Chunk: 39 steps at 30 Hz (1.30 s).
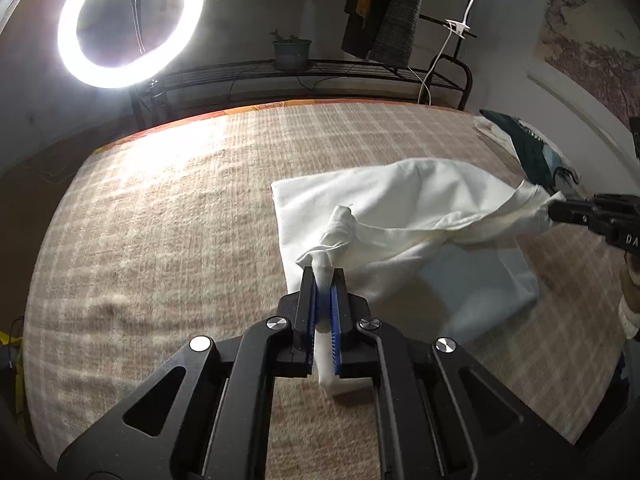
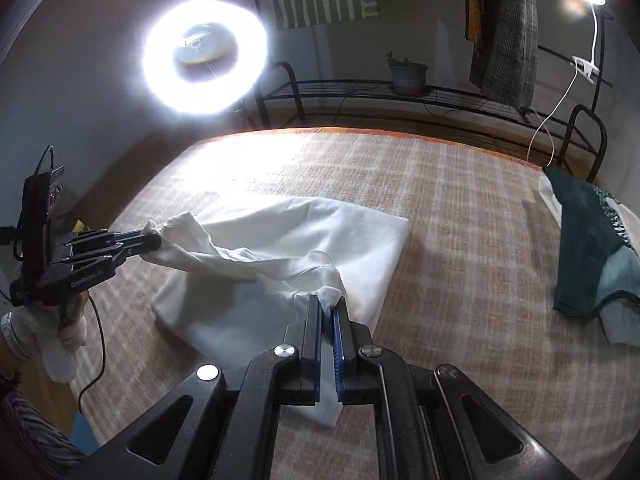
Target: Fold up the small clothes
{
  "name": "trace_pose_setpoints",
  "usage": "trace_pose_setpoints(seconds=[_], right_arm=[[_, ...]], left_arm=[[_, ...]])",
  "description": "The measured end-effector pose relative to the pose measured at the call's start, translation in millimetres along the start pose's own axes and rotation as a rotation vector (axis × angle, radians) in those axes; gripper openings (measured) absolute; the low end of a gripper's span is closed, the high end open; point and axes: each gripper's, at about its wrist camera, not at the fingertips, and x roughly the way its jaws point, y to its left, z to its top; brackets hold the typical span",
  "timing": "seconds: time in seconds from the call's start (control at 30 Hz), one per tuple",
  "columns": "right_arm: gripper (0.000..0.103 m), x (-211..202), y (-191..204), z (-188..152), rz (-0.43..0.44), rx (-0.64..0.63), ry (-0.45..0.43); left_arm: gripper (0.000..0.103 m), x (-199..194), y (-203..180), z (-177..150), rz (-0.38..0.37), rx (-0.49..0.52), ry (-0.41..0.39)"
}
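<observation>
A white garment [image 1: 400,216] lies on the tan plaid bed cover [image 1: 180,220], partly lifted. My left gripper [image 1: 323,276] is shut on one bunched corner of it and holds it a little above the bed. My right gripper [image 2: 329,302] is shut on another bunched corner. The cloth hangs stretched between the two grippers while its far part rests flat. The garment also shows in the right wrist view [image 2: 288,232]. The left gripper [image 2: 154,242] shows at the left of the right wrist view, the right gripper [image 1: 554,210] at the right of the left wrist view.
A pile of dark green and light blue clothes [image 2: 592,252] lies at the bed's right side. A bright ring light [image 1: 130,22] stands beyond the far edge, with a black metal rack [image 1: 320,76], a potted plant [image 1: 292,50] and hanging clothes [image 1: 384,12] behind.
</observation>
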Motion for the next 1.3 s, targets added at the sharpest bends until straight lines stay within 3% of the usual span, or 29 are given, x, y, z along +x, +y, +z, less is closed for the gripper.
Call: trace_pose_setpoints(seconds=[0.27, 0.37, 0.43, 0.5, 0.53, 0.6, 0.63, 0.73, 0.83, 0.97, 1.07, 1.2, 1.23, 1.27, 1.3], right_arm=[[0.003, -18.6, 7.4, -38.2, -0.063, -0.072, -0.015], [0.003, -28.0, 10.5, -52.7, -0.024, -0.092, 0.004], [0.005, -35.4, 9.6, -60.4, -0.037, -0.099, 0.006], [0.018, -39.3, 3.2, -63.6, -0.029, -0.043, 0.013], [0.022, -41.7, -2.2, -64.5, -0.016, 0.001, 0.011], [0.044, -42.7, -10.2, -65.8, 0.011, 0.089, 0.011], [0.046, -40.6, -16.5, -66.1, 0.027, 0.15, 0.017], [0.045, -26.5, -37.7, -70.1, 0.143, 0.363, 0.053], [0.045, -15.2, -47.7, -73.5, 0.202, 0.491, 0.052], [0.045, -10.0, -33.4, -60.7, 0.212, 0.433, 0.022], [0.047, -4.4, 0.2, -46.3, 0.178, 0.24, 0.024], [0.049, 10.8, 35.2, -42.8, 0.119, 0.057, 0.064], [0.049, 16.6, 41.7, -44.1, 0.095, 0.018, 0.093], [0.049, 21.6, 46.8, -46.0, 0.072, -0.017, 0.108], [0.048, 24.6, 49.2, -47.6, 0.057, -0.042, 0.12]], left_arm=[[0.004, -17.2, 8.0, -27.2, -0.012, 0.069, 0.035], [0.004, -29.3, 19.6, -38.4, -0.019, 0.049, 0.051], [0.004, -35.5, 31.4, -40.9, -0.037, -0.023, 0.059], [0.006, -38.3, 45.9, -41.4, -0.072, -0.134, 0.074], [0.019, -37.4, 52.9, -41.0, -0.087, -0.196, 0.087], [0.04, -33.9, 66.0, -40.4, -0.136, -0.332, 0.099], [0.051, -29.7, 73.7, -41.2, -0.173, -0.428, 0.107], [0.052, -11.9, 87.7, -43.9, -0.251, -0.641, 0.158], [0.052, -4.6, 87.4, -39.7, -0.264, -0.709, 0.133], [0.052, -0.8, 60.6, -11.6, -0.253, -0.582, 0.096], [0.054, 4.5, 36.4, 5.4, -0.213, -0.433, 0.083], [0.054, 20.3, 22.9, 10.4, -0.164, -0.362, 0.104], [0.05, 22.8, 21.3, 9.6, -0.159, -0.348, 0.102], [0.031, 24.3, 19.8, 8.3, -0.153, -0.335, 0.101], [0.021, 26.4, 17.7, 7.7, -0.145, -0.316, 0.104]])
